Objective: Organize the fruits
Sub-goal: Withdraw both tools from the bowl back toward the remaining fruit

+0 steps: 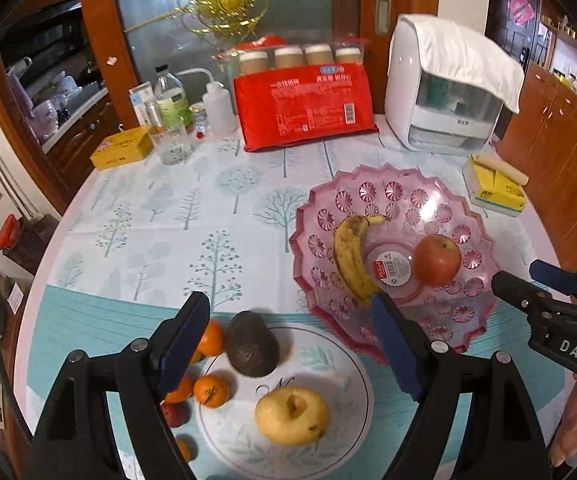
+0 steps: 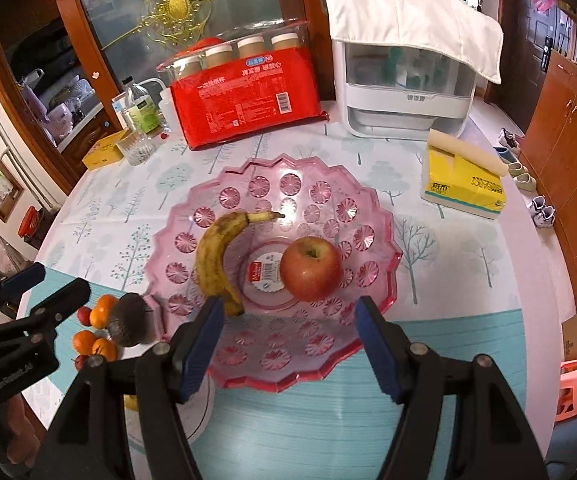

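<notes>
Tree-printed cloth covers the round table (image 1: 160, 216), with cabinets and a glass door behind it. Over its near edge the left gripper (image 1: 292, 336) hangs with its jaws spread and nothing between them, pointing down at the white plate (image 1: 352, 360). Just beyond its fingertips lie a dark avocado (image 1: 251, 344) and a yellow pear (image 1: 292, 414) on that plate, with small oranges (image 1: 211, 390) and a little red fruit beside the left finger. Further out, to the right, the pink fruit dish (image 1: 392, 192) already holds a banana (image 1: 352, 256) and a red apple (image 1: 437, 259).

The right gripper (image 2: 290, 344) is likewise unclenched and empty, poised above the dish's near rim with the banana and apple just ahead.

Judging by the layout, the step in hand is fetching the next fruit from the plate to the dish. The avocado looks the natural pick: centre the left jaws across its narrow width, come down steeply, and close gently so the skin is not bruised. Keep clear of the oranges, which could roll, and set it in the dish's free near side, away from the apple.
</notes>
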A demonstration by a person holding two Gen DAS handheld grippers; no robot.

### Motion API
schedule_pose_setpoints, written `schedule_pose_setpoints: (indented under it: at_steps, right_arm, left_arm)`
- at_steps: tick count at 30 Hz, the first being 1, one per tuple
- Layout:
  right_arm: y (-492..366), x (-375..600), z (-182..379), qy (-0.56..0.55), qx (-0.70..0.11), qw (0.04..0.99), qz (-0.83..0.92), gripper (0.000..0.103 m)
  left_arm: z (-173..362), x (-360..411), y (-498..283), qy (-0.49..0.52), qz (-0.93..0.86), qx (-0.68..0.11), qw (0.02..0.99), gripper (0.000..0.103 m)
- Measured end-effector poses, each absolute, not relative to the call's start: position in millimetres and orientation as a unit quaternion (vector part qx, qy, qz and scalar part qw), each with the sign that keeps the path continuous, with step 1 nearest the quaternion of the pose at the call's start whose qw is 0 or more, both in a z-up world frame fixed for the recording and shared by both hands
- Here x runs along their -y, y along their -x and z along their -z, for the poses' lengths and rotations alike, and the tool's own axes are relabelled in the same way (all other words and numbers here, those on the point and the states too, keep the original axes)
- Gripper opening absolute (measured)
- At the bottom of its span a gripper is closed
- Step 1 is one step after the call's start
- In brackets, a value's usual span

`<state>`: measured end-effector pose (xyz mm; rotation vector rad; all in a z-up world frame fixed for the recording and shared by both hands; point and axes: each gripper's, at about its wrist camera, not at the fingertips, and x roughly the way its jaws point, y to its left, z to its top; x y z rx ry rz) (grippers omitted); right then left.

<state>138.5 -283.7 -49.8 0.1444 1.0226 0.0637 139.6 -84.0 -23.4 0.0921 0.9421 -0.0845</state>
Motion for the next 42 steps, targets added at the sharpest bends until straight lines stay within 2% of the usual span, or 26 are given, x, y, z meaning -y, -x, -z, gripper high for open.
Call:
schedule_pose_setpoints:
  at_steps: [8, 23, 32, 42]
  right_arm:
    - [-111.3, 263.9, 28.9, -0.062, -0.479, 0.874, -0.052, 0.068]
    - [-71.6, 206.7, -13.5, -0.036, -0.445, 0.892, -0.066, 0.068]
    - [-56.5, 160.9, -23.9, -0.043, -0.443, 0.894, -0.048, 0.068]
    - [-41.4, 106.3, -11.5, -0.036, -0.454, 0.89, -0.028, 0.068]
  left_arm:
    - [-3.7, 62.5, -99.2, -0.04, 0.039, -0.435, 0.899, 0.081]
    - [-23.3, -0.4, -52.4, -0.032, 0.049, -0.432, 0.9, 0.081]
    - [-27.1, -49.9, -41.8, -0.043, 0.066, -0.432, 0.899, 0.081]
    - [-7.7, -106.1, -36.3, -0.042, 0.074, -0.454, 0.887, 0.081]
